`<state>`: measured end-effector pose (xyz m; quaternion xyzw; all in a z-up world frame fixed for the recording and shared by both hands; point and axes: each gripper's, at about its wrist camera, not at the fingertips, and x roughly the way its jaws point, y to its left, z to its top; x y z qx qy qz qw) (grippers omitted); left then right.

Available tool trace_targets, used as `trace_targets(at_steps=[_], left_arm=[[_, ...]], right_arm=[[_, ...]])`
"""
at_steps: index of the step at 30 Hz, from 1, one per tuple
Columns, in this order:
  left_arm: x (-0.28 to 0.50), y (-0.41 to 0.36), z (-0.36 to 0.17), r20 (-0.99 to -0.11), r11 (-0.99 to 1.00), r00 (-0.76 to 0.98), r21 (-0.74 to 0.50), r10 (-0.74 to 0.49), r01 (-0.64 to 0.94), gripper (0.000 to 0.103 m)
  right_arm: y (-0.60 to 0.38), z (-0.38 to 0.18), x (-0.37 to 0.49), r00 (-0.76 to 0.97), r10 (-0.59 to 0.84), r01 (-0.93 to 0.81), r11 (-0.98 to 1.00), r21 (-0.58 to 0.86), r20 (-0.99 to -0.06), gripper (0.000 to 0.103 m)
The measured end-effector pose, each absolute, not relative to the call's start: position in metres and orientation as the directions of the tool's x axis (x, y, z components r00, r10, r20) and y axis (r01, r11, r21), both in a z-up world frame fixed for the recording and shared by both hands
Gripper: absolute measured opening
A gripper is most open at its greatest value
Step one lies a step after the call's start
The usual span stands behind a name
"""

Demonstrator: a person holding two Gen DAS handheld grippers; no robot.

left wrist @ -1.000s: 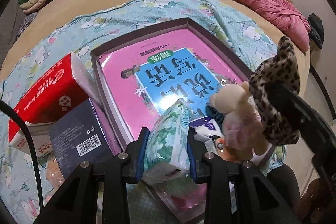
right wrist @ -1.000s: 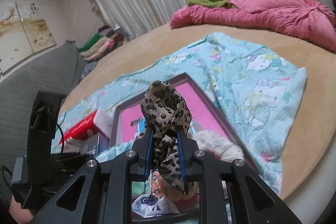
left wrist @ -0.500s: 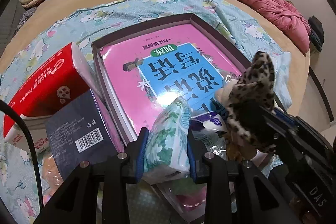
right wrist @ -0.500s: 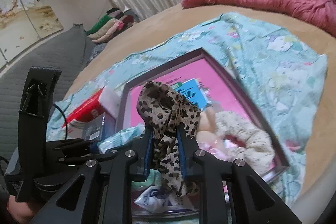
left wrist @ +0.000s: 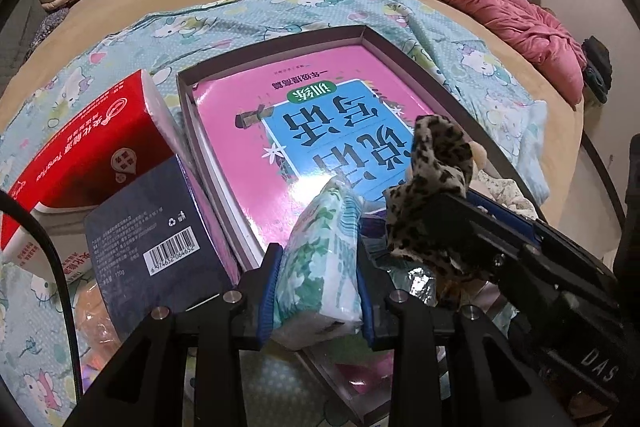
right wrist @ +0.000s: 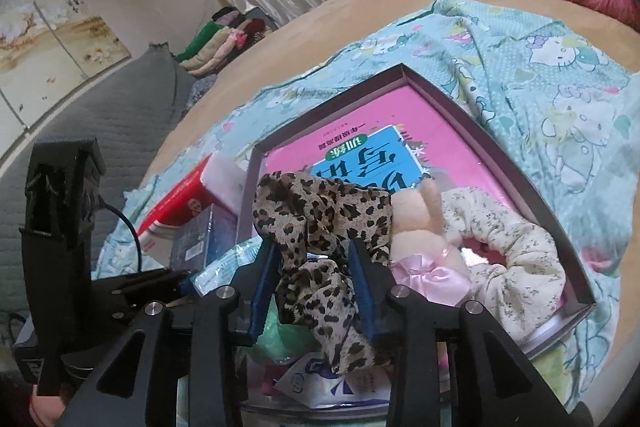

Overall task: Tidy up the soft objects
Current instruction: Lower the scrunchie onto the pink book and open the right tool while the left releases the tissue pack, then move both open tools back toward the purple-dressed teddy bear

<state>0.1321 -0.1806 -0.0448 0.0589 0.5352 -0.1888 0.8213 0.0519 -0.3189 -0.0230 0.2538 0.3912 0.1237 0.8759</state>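
The right gripper (right wrist: 316,279) has come lower and closer to the shallow box (right wrist: 496,151) than it was a second ago, and its jaws have opened somewhat: the blue pads now stand apart, with the leopard-print scrunchie (right wrist: 320,227) loose between them. I judge this as the beginning of the release, so this soft object is almost put in its place. The scrunchie hangs over the near corner of the box, just beside the small plush toy (right wrist: 420,223) and the pale floral scrunchie (right wrist: 516,251), which both lie already on the pink book (right wrist: 440,131) inside. Its long axis goes roughly up and down between the fingers; the upper loop spreads to the right toward the plush toy, and the lower tail points down toward the camera.

The left gripper (left wrist: 318,291) has hardly moved. Its jaws are closed on a green-patterned tissue pack (left wrist: 320,263), and the pack is a little pressed between them. The long axis of the pack points forward and slightly up, toward the book. It is held above the near edge of the box, beside the dark barcode box (left wrist: 156,239) and the red tissue pack (left wrist: 92,143).
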Motion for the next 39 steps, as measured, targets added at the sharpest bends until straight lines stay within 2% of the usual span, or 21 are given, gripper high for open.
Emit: trace_targets(at_steps=[4,10,14,18,21,25,31,34,36,39], left_arm=[[0.13,-0.181,-0.044,-0.9,0.92,0.358,-0.102,-0.247,0.379,0.033],[0.13,-0.178,-0.041,-0.894,0.921,0.359,-0.128,-0.268,0.367,0.034],[0.131,-0.175,-0.041,-0.893,0.922,0.347,-0.158,-0.285,0.353,0.034],[0.131,-0.177,-0.039,-0.891,0.922,0.352,-0.157,-0.288,0.355,0.036],[0.129,-0.178,-0.037,-0.885,0.916,0.35,-0.173,-0.305,0.362,0.044],[0.128,-0.179,-0.033,-0.878,0.91,0.347,-0.197,-0.33,0.366,0.047],[0.123,-0.18,-0.025,-0.862,0.9,0.36,-0.212,-0.356,0.382,0.056],[0.119,-0.177,-0.019,-0.857,0.904,0.378,-0.204,-0.351,0.376,0.057],[0.118,-0.175,-0.015,-0.855,0.907,0.385,-0.201,-0.347,0.37,0.064],[0.114,-0.172,-0.007,-0.853,0.915,0.408,-0.174,-0.325,0.364,0.066]], right_arm=[[-0.323,-0.021,0.05,0.674,0.441,-0.023,0.814,0.58,-0.592,0.05],[-0.328,-0.012,0.045,0.712,0.433,-0.03,0.806,0.592,-0.553,0.061],[-0.332,-0.001,0.038,0.756,0.405,-0.038,0.811,0.584,-0.513,0.065],[-0.336,0.001,0.036,0.768,0.379,-0.013,0.815,0.579,-0.517,0.071],[-0.34,0.001,0.036,0.771,0.363,0.008,0.816,0.578,-0.523,0.071],[-0.344,0.001,0.034,0.779,0.343,0.024,0.819,0.573,-0.525,0.074],[-0.349,0.001,0.033,0.787,0.305,0.061,0.827,0.56,-0.536,0.076],[-0.351,0.003,0.031,0.796,0.284,0.073,0.831,0.551,-0.534,0.077],[-0.352,0.005,0.029,0.803,0.273,0.076,0.834,0.546,-0.53,0.077],[-0.352,0.007,0.027,0.81,0.262,0.076,0.84,0.537,-0.525,0.077]])
